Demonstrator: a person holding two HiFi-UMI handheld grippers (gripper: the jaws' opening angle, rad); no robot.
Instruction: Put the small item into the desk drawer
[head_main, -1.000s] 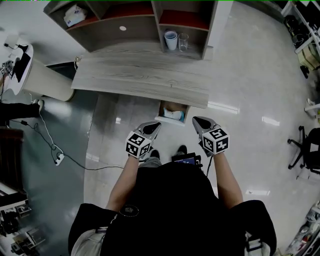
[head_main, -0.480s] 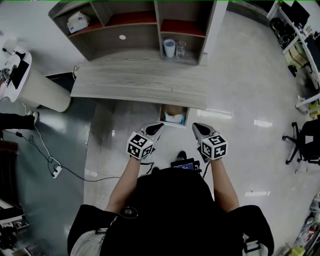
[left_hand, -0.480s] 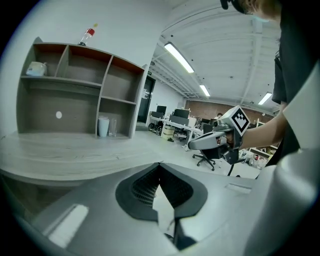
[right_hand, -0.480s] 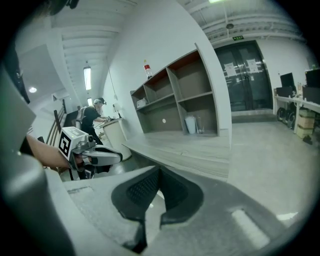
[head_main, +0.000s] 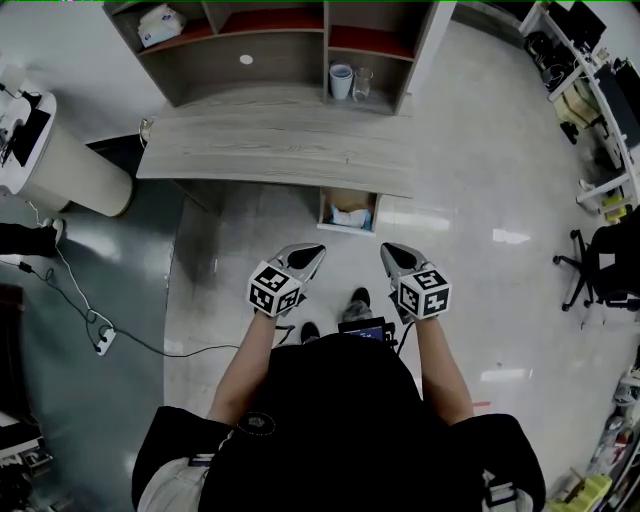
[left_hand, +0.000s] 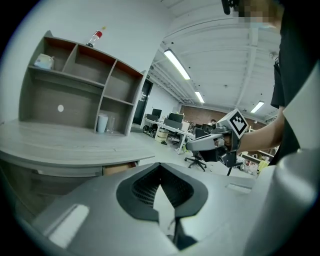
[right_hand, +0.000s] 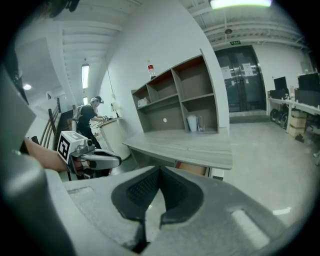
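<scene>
The desk drawer stands open under the front edge of the grey wooden desk. A small white and blue item lies inside it. My left gripper and right gripper hang side by side over the floor, a short way in front of the drawer and apart from it. Both are shut with nothing between the jaws. The left gripper view has its shut jaws aimed at the desk, with the drawer front just under the desktop. In the right gripper view the shut jaws face the drawer.
A shelf unit on the desk holds a cup, a glass and a tissue box. A white round stand is at the left, with a cable and power strip on the floor. An office chair stands at the right.
Both grippers have drawn back from the open drawer, and the desk now sits farther off. The jaws stayed shut and empty. The drawer is still open.
</scene>
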